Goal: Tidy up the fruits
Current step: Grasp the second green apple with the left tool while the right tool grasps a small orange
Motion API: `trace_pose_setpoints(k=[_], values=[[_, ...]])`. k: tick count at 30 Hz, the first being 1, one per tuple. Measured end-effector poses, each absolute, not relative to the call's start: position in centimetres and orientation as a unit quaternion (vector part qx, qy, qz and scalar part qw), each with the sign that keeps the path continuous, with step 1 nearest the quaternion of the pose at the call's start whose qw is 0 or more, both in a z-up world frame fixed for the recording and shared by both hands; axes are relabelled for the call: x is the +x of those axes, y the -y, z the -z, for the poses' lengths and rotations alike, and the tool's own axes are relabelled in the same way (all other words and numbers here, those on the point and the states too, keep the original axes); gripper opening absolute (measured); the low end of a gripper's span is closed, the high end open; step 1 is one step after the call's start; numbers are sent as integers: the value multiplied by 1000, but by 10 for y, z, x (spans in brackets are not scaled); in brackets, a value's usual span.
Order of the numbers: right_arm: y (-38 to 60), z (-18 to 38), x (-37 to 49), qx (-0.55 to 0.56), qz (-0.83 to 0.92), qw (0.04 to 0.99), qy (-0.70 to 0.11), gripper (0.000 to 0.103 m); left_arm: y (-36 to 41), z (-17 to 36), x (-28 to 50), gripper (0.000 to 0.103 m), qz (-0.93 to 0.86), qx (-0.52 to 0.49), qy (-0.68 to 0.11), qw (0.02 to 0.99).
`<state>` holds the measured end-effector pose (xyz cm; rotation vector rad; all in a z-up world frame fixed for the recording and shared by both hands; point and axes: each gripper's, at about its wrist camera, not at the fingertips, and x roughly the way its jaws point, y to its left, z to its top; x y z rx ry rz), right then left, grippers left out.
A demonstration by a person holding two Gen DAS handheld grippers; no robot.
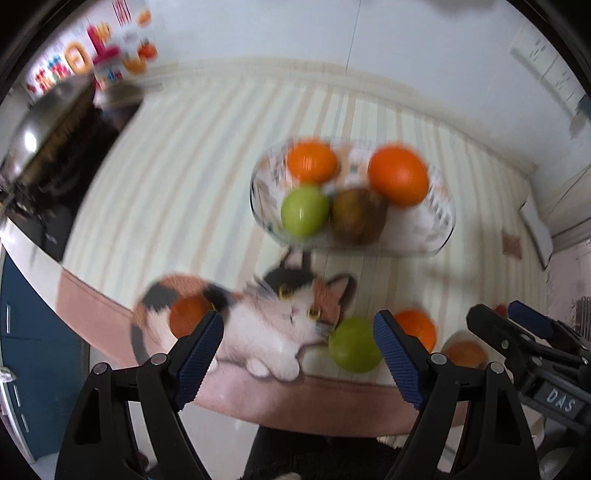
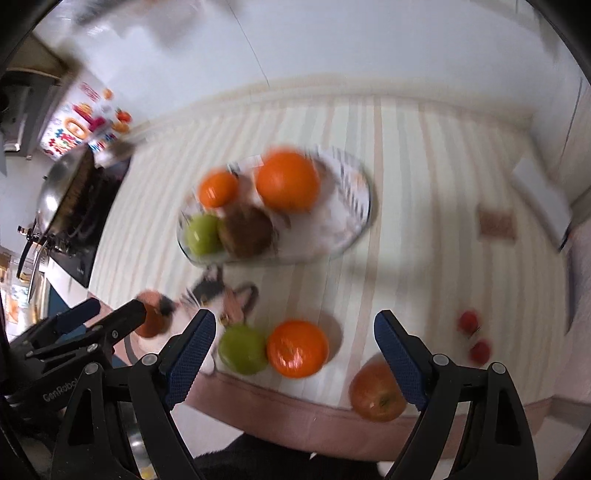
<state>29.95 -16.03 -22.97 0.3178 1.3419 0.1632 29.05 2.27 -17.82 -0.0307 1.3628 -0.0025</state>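
Now both pairs stand wide and empty: the left tongs [image 1: 298,332] hang over the cat picture [image 1: 280,317] on the cloth, the right tongs [image 2: 294,334] frame a green fruit [image 2: 242,349] and an orange [image 2: 297,353] touching near the surface's [image 2: 424,184] front edge. An apple [image 2: 376,393] sits just beside, two small red fruits [image 2: 474,336] well apart. The glass bowl [image 2: 354,221] beyond already holds four. Looks like the reach for a pick; next, descend and close on one fruit cleanly.

White wall [image 1: 406,33]; striped tablecloth [image 1: 177,177]; steel wok [image 2: 55,195] at left.
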Motion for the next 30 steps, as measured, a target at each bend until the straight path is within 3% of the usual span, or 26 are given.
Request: trace_pose_setpoints(k=[6, 9, 10, 12, 28, 29, 30], values=[[156, 306, 306, 197, -84, 699, -683, 88, -28, 228, 286, 83, 1, -28, -681, 731], [150, 327, 309, 192, -76, 689, -695, 80, -31, 241, 284, 83, 1, -40, -697, 716], [145, 329, 310, 189, -84, 691, -692, 71, -31, 244, 282, 83, 1, -42, -700, 713], [140, 334, 312, 179, -83, 688, -698, 68, -29, 247, 281, 83, 4, -44, -702, 710], [173, 334, 310, 166, -68, 688, -703, 67, 52, 274, 276, 83, 112, 44, -705, 699], [175, 335, 310, 170, -68, 686, -704, 67, 56, 276, 277, 82, 116, 50, -703, 700], [177, 335, 311, 171, -68, 685, -705, 67, 62, 277, 277, 75, 121, 58, -699, 703]])
